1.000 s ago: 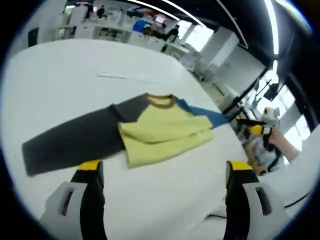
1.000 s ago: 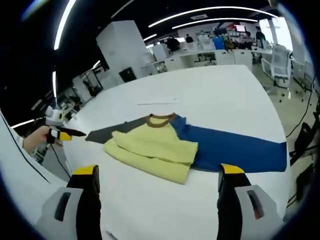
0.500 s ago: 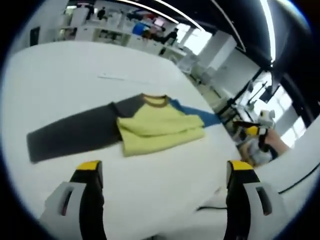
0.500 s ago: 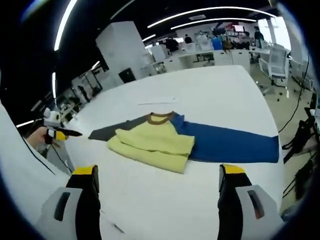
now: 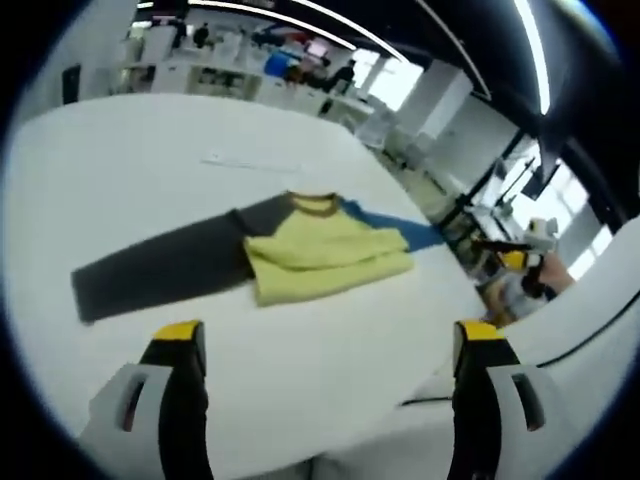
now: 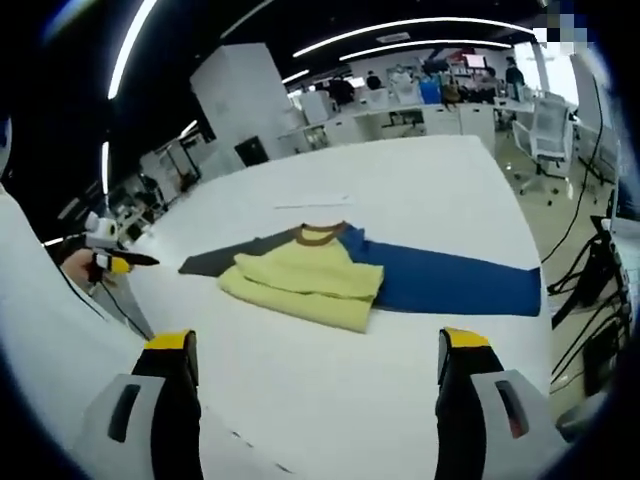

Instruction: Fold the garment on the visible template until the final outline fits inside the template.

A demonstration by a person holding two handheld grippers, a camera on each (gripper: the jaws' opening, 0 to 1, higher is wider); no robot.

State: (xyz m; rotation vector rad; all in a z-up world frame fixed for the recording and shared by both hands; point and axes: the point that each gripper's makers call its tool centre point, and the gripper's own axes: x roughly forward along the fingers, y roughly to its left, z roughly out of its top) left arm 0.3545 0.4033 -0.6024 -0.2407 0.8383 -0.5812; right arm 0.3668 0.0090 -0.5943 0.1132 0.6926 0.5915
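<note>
From where I sit, the garment (image 5: pixel 300 255) lies out on the white table (image 5: pixel 150 160), well ahead of my left gripper (image 5: pixel 325 345) and clear of its fingers (image 5: pixel 180 345), which stand wide apart with nothing between them. In the right gripper view the garment (image 6: pixel 330 275) is likewise well ahead of my right gripper (image 6: pixel 315 350), whose fingers (image 6: pixel 460 350) are also spread wide and hold nothing.

The shirt has a pale yellow body (image 6: pixel 300 285) folded up on itself into a thick layered block, with a brown collar (image 6: pixel 320 235) at the far edge. A dark grey sleeve (image 5: pixel 160 275) stretches flat to one side and a blue sleeve (image 6: pixel 450 285) stretches flat to the other, both unfolded. A thin pale strip (image 5: pixel 250 162) lies on the table beyond the collar; I cannot tell what it is.

In the left gripper view I see the other gripper (image 5: pixel 515 262) off the table's edge, held in a hand. The room behind is an open office with desks, chairs (image 6: pixel 550 125) and long ceiling light strips (image 6: pixel 400 25).
</note>
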